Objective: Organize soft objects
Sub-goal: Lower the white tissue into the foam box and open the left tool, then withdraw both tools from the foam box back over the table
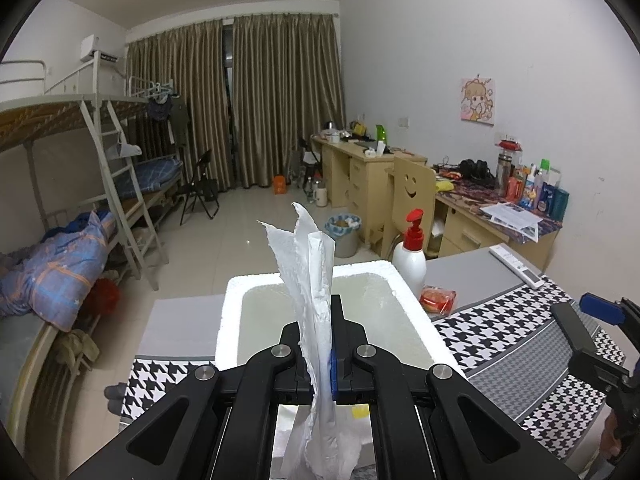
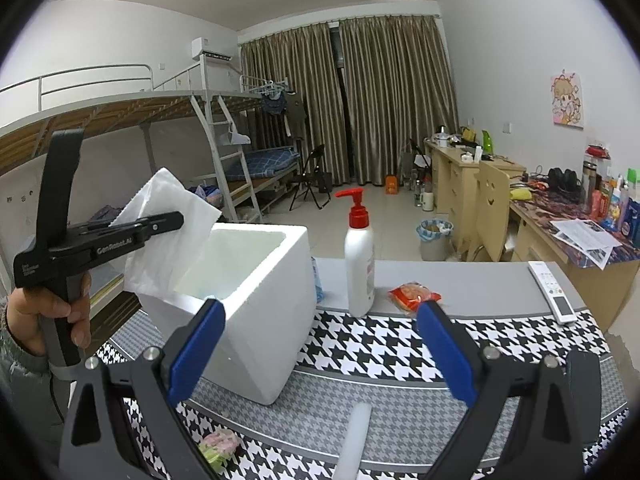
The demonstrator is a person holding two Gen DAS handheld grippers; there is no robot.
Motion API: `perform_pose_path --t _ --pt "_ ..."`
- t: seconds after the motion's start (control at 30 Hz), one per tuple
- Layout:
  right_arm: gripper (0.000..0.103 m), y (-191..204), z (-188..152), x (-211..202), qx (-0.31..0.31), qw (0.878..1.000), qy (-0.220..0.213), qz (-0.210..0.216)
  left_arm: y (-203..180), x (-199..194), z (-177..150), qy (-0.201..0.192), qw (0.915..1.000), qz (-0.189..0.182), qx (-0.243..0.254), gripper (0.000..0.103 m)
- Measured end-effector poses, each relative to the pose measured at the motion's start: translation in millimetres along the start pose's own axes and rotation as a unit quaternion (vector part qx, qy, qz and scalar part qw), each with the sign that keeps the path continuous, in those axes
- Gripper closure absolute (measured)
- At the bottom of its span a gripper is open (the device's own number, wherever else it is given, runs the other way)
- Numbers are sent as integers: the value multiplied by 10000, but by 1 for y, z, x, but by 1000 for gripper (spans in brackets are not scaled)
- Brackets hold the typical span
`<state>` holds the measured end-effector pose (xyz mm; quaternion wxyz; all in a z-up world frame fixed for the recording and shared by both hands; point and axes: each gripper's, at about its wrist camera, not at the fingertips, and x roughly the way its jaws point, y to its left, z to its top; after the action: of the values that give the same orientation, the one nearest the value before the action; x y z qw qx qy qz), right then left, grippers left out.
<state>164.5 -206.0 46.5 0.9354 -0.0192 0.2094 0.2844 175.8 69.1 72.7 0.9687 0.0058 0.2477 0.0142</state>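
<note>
Left gripper (image 1: 325, 320) pinching tissue (image 1: 310, 264) (white, crumpled) above foam box (image 1: 232, 308). Right gripper (image 2: 320, 344) spread wide, nothing inside, over checked cloth (image 2: 384, 344).

pump bottle (image 2: 359, 268), remote (image 2: 552, 291), snack packet (image 2: 412, 295).

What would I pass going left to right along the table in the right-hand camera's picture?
Left gripper clamping a white tissue → white foam box → pump bottle with a red top → red snack packet → white remote control.
</note>
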Motion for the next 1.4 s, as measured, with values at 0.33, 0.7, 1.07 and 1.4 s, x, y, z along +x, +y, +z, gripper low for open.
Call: perform_pose_path --t 0.33,0.7,1.07,1.4 --pt "5 -11 -8 -7 97 9999 22 -134 -5 31 -2 457 9988 -148 102 34" --pt "5 -16 -12 -10 125 9998 28 -159 -12 17 -9 194 9997 -77 81 3" --pt "5 -11 -13 -19 79 9999 -50 -144 -19 -8 -11 -93 9998 -188 57 1" --pt "5 -3 -14 -29 -10 9998 -103 -156 -18 -25 -22 -236 9996 -173 4 1"
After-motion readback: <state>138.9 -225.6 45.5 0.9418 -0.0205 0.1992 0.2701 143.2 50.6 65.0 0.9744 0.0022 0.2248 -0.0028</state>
